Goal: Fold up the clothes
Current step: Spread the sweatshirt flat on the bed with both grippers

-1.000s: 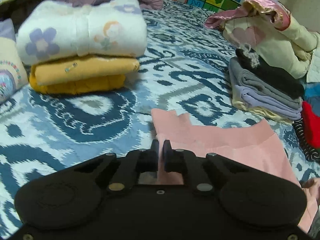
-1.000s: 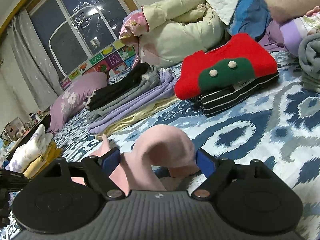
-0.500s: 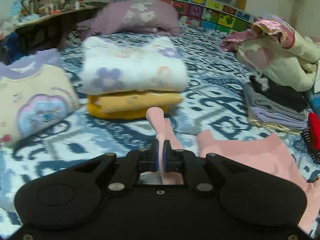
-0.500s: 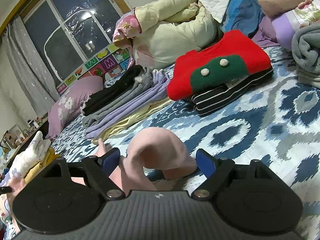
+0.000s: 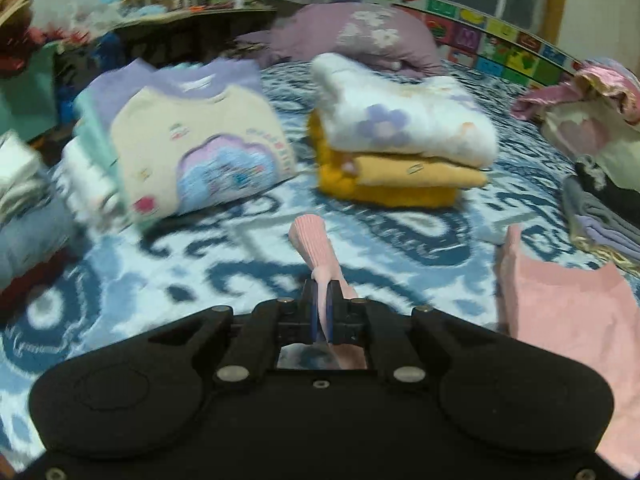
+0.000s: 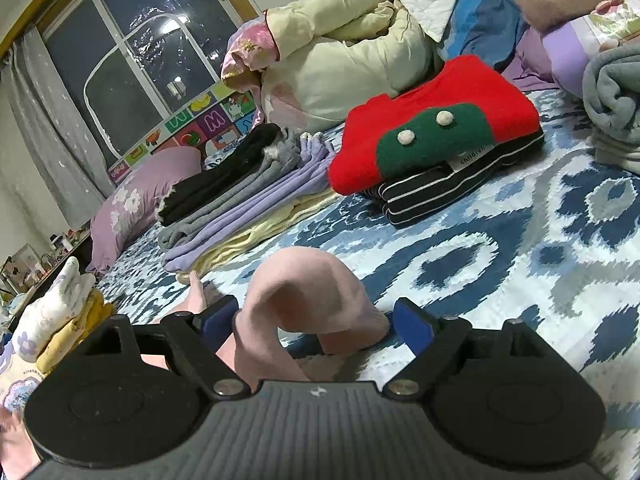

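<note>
Left gripper pinching pink garment, cuff pointing 12 o'clock; right gripper gaping wide around pink fold, gripping nothing.

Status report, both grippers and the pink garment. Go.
Left gripper shut on pink garment, ribbed end lifted. Right gripper open, a pink fold bulging between its fingers. Folded stacks ring the bedspread; none touching the garment.
</note>
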